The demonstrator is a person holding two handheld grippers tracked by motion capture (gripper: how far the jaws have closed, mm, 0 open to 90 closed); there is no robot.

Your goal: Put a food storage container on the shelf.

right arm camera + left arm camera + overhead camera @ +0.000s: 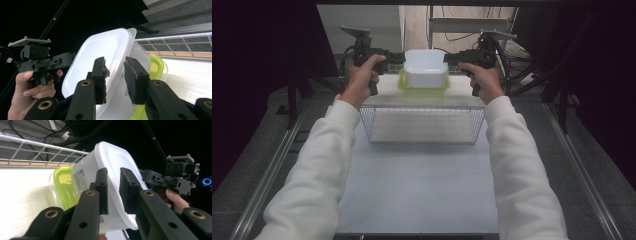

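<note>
White tub point(426, 67) is sitting upturned on the green-lidded container point(404, 85) behind the wire basket point(422, 125), hiding its contents. Left gripper point(398, 58) and right gripper point(451, 58) are flanking the tub, jaws released.

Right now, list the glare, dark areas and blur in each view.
High view: evenly lit table, dark surroundings, white container slightly washed out. Left gripper view: table surface blown out to glare, black background, the near jaws soft. Right gripper view: glare on the table, left half black, container's lid bright.
</note>
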